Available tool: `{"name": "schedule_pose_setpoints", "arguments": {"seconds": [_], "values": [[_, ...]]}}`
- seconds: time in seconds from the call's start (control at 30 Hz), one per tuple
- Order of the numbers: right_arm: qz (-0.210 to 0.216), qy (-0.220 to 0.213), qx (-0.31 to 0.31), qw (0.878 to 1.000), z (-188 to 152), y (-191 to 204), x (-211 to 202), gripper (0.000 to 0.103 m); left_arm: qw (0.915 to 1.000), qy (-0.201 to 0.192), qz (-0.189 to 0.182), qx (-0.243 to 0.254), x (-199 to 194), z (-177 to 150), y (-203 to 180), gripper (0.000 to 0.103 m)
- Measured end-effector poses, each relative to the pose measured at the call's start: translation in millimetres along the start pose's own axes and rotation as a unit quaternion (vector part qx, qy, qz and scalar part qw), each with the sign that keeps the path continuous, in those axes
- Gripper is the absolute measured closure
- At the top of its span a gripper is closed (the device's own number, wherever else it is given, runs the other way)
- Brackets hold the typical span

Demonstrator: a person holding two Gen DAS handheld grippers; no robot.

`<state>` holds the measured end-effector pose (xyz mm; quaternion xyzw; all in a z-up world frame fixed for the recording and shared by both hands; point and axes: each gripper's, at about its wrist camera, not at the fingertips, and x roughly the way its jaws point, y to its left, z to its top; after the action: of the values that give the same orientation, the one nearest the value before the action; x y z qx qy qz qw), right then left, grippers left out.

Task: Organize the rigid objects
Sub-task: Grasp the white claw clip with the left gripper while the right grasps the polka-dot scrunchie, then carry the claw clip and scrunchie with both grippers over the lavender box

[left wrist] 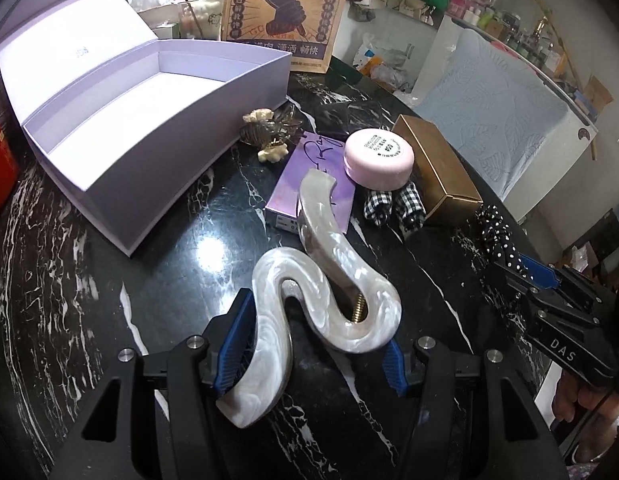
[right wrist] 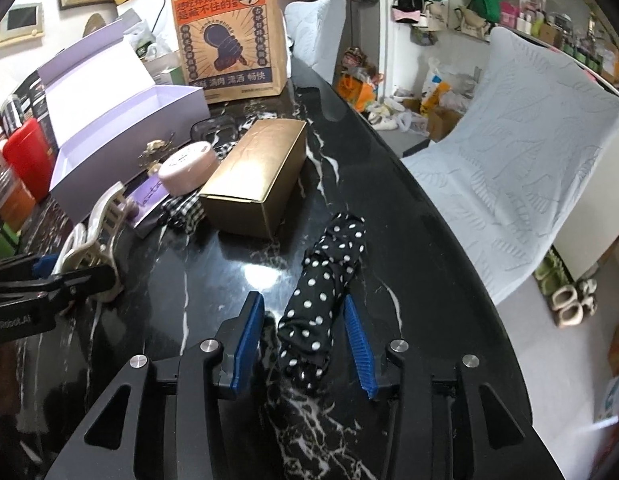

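My left gripper is shut on a large pearly white wavy hair claw, which reaches forward over the black marble table; the claw also shows in the right wrist view. My right gripper is open, its blue pads on either side of a black polka-dot scrunchie lying on the table; one pad may touch it. The scrunchie and right gripper show at the right of the left wrist view. An open empty lilac box stands at the left.
Beyond the claw lie a purple flat box, a pink round tin, a gold box, a checked scrunchie and a small brown hair clip. A printed paper bag stands behind. The table edge curves at the right.
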<state>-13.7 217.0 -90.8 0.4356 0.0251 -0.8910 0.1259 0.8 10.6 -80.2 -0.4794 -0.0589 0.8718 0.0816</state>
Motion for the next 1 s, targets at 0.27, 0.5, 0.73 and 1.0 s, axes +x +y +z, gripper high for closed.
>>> {"name": "schedule_pose_setpoints", "arguments": {"seconds": [0.27, 0.5, 0.73, 1.0], "values": [[0.006, -0.002, -0.006, 1.000, -1, 4, -3, 0.086, 1.0000, -0.008, -0.005, 0.003, -4, -3, 0, 0.049], [0.015, -0.005, -0.017, 1.000, -3, 14, -17, 0.086, 0.9998, -0.019, 0.000, 0.007, -16, -3, 1, 0.049], [0.036, -0.024, -0.037, 0.998, 0, 27, -36, 0.086, 0.9994, -0.034, 0.011, 0.002, -34, -4, 6, 0.049], [0.067, -0.038, -0.071, 0.994, 7, 51, -44, 0.086, 0.9984, -0.049, 0.025, -0.015, -52, -9, 18, 0.049]]}}
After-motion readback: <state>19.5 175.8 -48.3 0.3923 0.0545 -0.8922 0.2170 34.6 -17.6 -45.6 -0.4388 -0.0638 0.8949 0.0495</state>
